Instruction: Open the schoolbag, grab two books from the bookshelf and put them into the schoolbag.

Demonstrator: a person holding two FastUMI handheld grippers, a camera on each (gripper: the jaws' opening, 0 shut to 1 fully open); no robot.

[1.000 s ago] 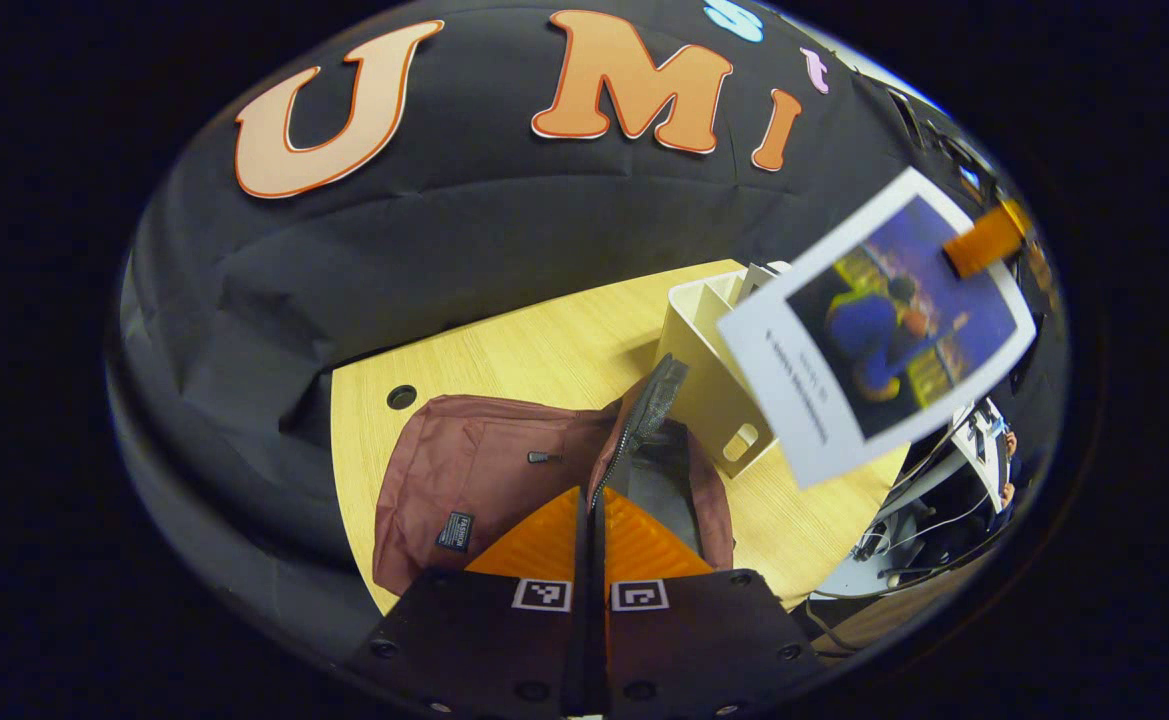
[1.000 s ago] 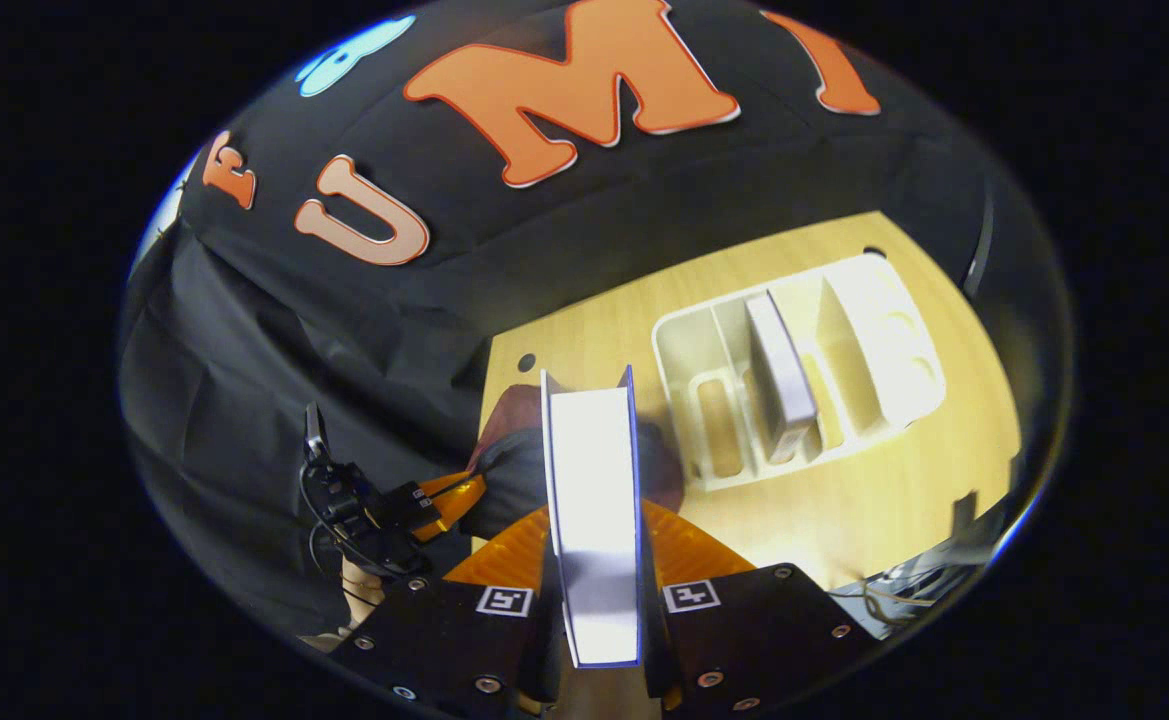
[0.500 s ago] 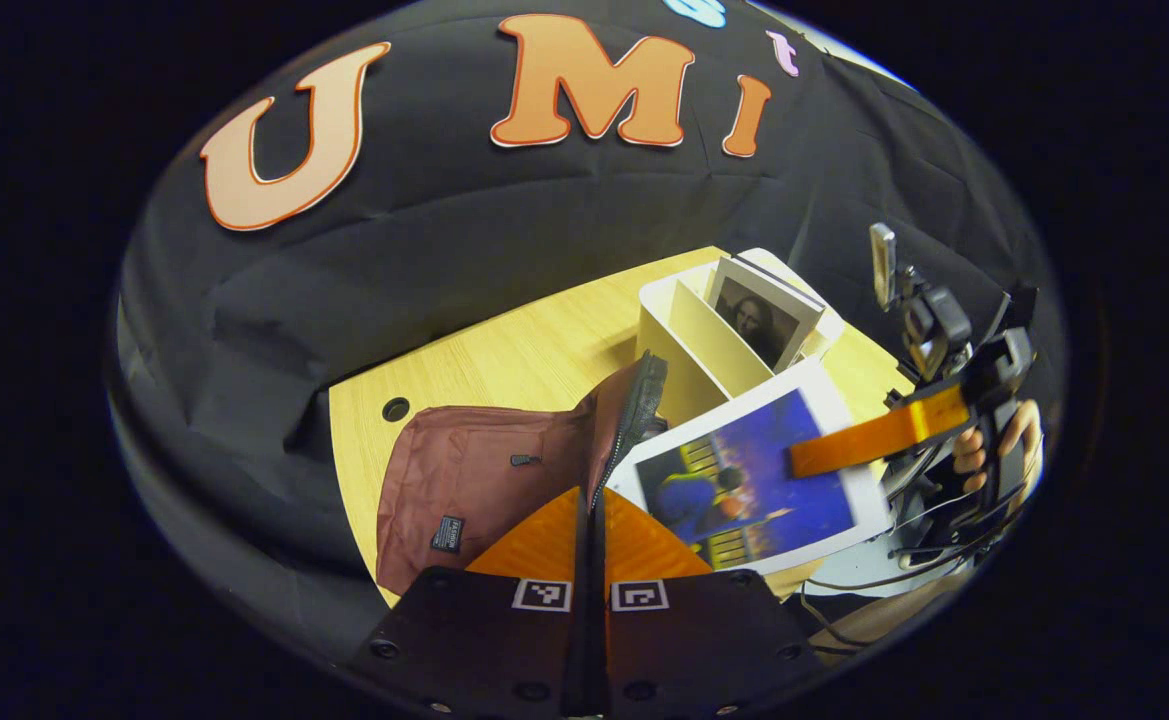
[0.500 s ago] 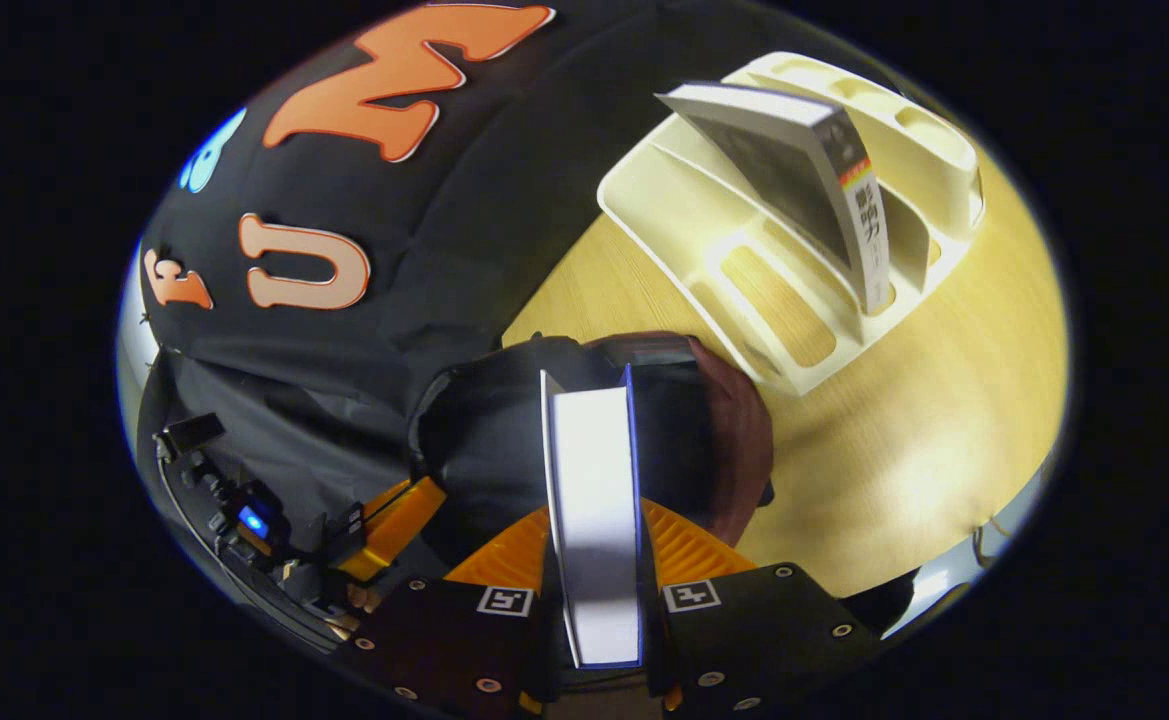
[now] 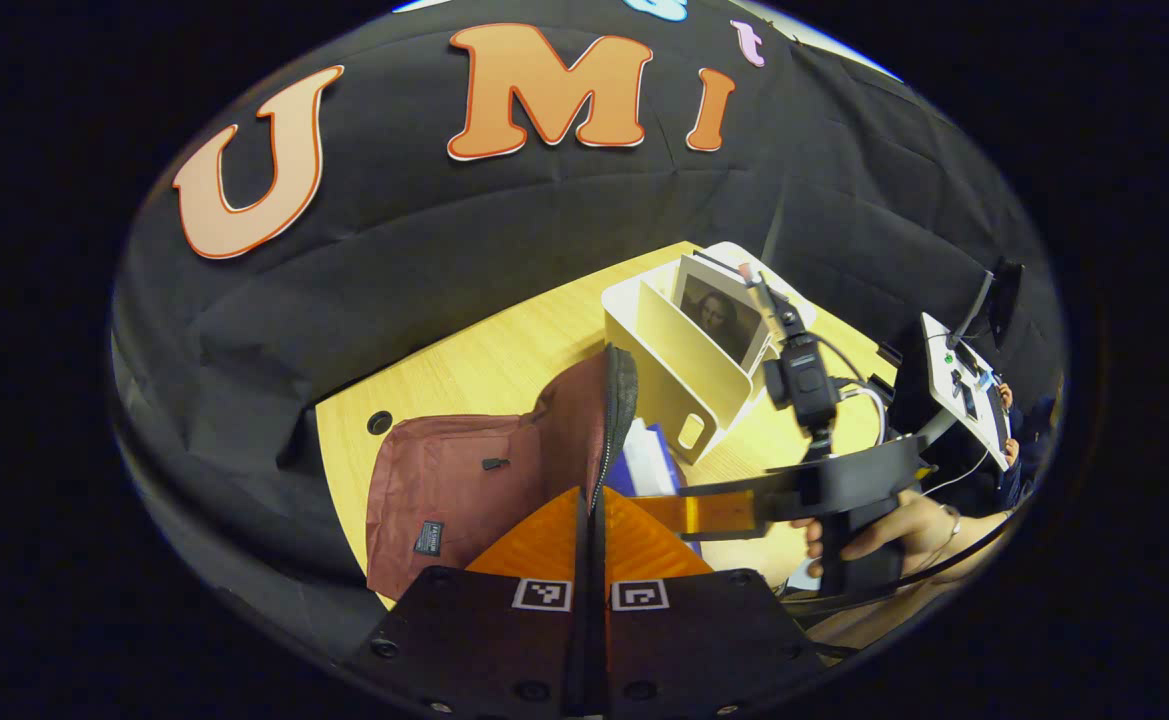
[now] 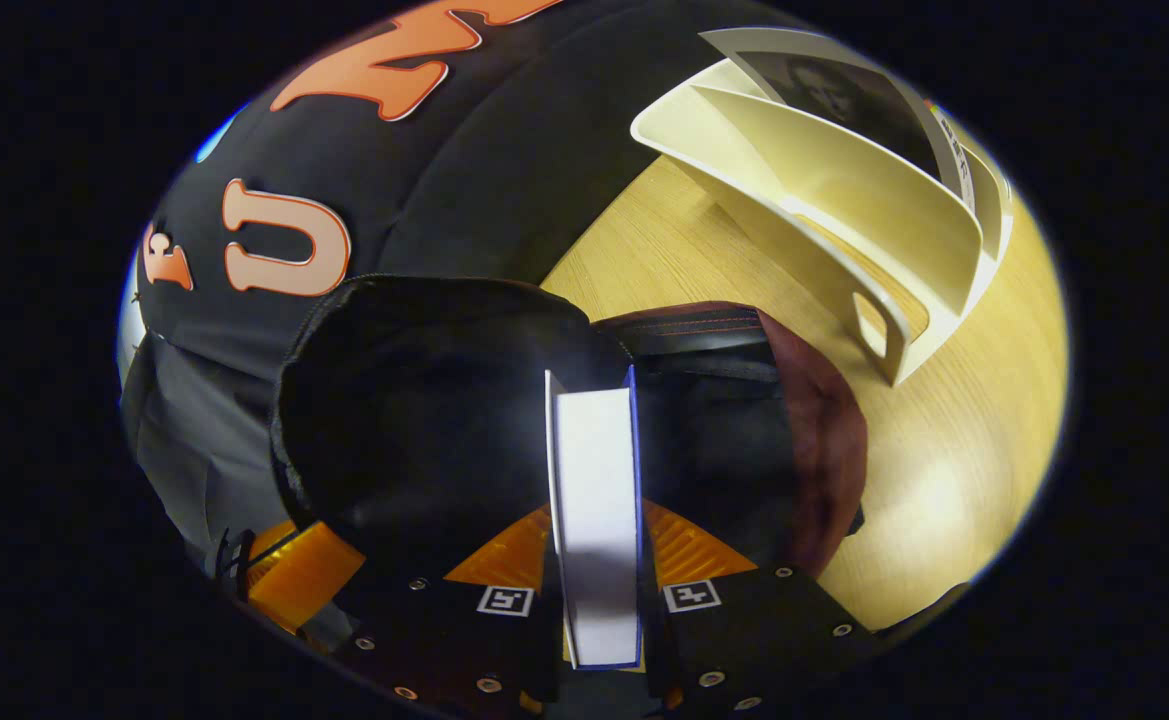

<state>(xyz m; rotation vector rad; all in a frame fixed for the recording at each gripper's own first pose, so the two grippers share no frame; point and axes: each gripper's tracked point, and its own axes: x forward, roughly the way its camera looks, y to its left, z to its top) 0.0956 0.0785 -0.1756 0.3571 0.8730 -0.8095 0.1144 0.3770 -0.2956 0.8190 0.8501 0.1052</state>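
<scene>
My left tongs (image 5: 592, 520) are clenched on the zipper edge of the schoolbag (image 5: 464, 480), holding its flap up off the table (image 5: 464, 365). My right tongs (image 6: 594, 560) grasp a book (image 6: 596, 500) by its covers, its far end inside the bag's dark opening. A second book (image 5: 719, 318) stands in the white bookshelf (image 5: 669, 365) just beside the bag.
</scene>
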